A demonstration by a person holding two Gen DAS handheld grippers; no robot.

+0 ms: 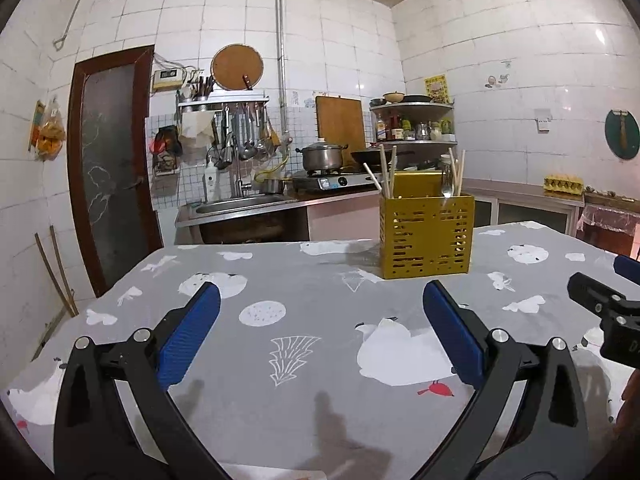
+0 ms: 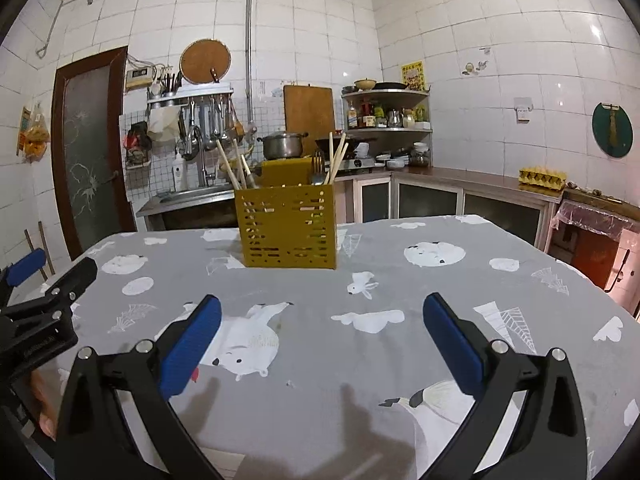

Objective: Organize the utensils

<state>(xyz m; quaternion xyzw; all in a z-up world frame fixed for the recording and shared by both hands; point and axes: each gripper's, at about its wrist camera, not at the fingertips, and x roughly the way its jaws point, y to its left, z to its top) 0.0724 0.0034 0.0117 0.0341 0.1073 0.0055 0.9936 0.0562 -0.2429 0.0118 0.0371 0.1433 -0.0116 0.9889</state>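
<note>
Both grippers, left (image 1: 322, 292) and right (image 2: 322, 304), gape empty; ahead, the holder (image 2: 289, 232) keeps light, stiff chopsticks (image 2: 335, 158), best pinched mid-shaft.

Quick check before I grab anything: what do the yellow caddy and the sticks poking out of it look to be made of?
Yellow caddy: looks like painted sheet metal, matte mustard, thin flat walls with punched slots; could be plastic. Sticks: pale chopsticks, likely wood or bamboo, unglossed.
</note>
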